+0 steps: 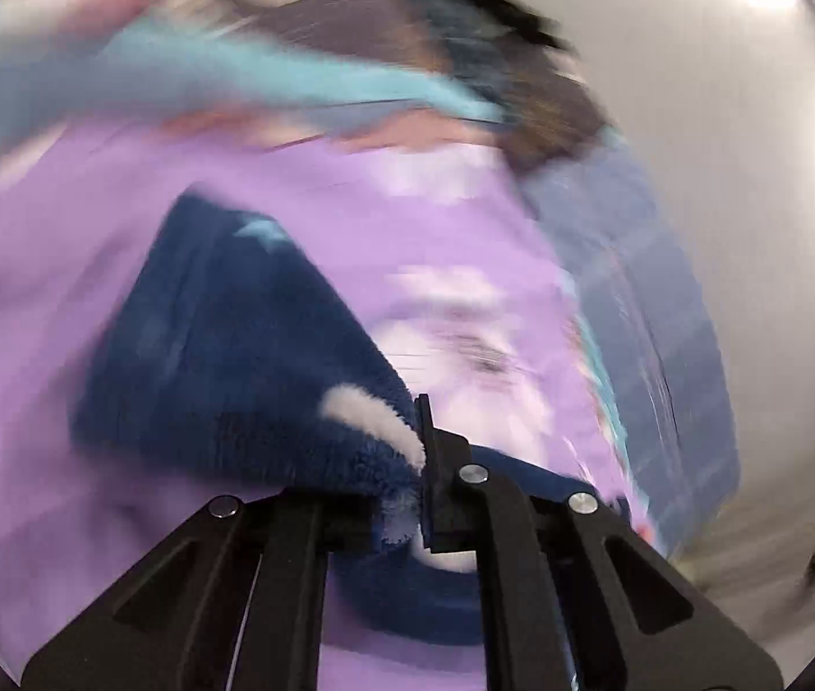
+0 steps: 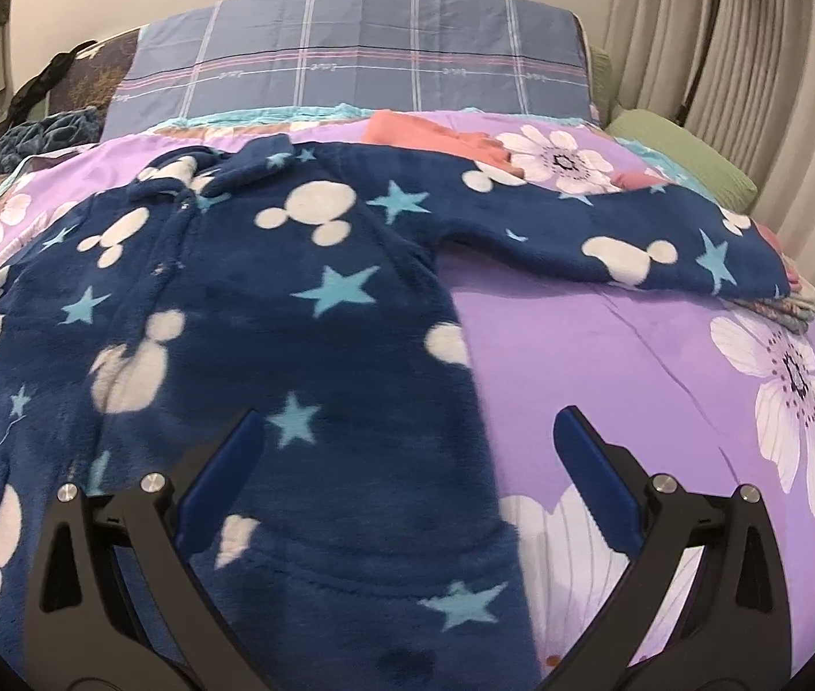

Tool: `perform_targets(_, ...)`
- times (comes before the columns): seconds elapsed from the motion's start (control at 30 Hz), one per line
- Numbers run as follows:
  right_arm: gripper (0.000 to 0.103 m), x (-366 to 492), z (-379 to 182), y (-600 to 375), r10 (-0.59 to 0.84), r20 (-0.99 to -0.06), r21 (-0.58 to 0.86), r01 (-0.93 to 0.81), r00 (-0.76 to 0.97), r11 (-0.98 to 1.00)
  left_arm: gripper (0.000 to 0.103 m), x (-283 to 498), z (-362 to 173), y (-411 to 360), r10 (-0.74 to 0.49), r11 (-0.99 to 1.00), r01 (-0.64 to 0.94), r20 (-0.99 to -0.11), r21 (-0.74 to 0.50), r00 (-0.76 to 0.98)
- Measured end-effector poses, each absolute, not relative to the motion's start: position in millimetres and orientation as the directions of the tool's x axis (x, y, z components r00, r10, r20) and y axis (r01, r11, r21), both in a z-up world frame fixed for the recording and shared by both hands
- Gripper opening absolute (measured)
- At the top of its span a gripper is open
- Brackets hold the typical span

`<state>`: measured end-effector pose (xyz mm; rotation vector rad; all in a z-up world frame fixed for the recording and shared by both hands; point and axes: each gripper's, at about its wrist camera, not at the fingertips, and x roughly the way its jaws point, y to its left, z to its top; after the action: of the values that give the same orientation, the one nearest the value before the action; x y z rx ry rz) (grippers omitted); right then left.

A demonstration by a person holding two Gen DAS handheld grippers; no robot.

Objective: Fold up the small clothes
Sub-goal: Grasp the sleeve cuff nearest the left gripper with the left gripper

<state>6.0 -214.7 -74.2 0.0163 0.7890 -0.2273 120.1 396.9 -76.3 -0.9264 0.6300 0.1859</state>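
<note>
Lilac bedding printed with pale flowers [image 2: 637,345] covers the bed, with a blue checked pillow [image 2: 361,75] at its head and pleated curtains [image 2: 753,57] at the far right. Starting at the left, the left claw [image 1: 427,478] is pressed together and pinching a fluffy edge of the navy fleece top [image 2: 269,311]; that view is smeared with blur, so which part of the garment it holds is hard to tell, though it looks like a sleeve end or corner lifted clear of the bedding. Across the middle, the top lies face up and mostly flat, collar toward the pillow, its body spread out and unfolded. Further right, one sleeve [image 2: 626,242] stretches sideways over the bedding toward a small stack of other clothes [image 2: 793,299]. The right claw [image 2: 407,460] hovers spread wide above the top's lower right edge, gripping nothing. By my reading the folding has barely begun: one side is perhaps being brought in, while the outstretched sleeve and the body fold remain.
</note>
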Motion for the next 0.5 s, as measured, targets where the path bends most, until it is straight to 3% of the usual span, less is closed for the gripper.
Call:
perform_targets(0.23,0.101,12,-79,-219,-0.166,-0.719,-0.031,0.208,0.675,0.978,0.009,144,35,179,-0.412,0.861,0.170,-0.460,-0.479,0.787)
perform_targets(0.3,0.101,11,-78,-219,-0.162,-0.718,-0.027,0.205,0.677,0.978,0.028,139,36,119,-0.482,0.858,0.283,-0.483,-0.427,0.731)
perform_targets(0.33,0.101,11,-78,-220,-0.161,-0.718,-0.025,0.206,0.678,0.978,0.062,135,32,91,-0.500,0.857,0.319,-0.507,-0.404,0.702)
perform_targets(0.37,0.101,10,-78,-222,-0.159,-0.718,-0.020,0.208,0.677,0.978,0.082,126,23,57,-0.495,0.866,0.339,-0.538,-0.367,0.682)
perform_targets(0.5,0.101,5,-73,-232,-0.159,-0.716,-0.016,0.212,0.680,0.977,0.083,100,-1,6,-0.484,0.868,0.443,-0.580,-0.225,0.656)
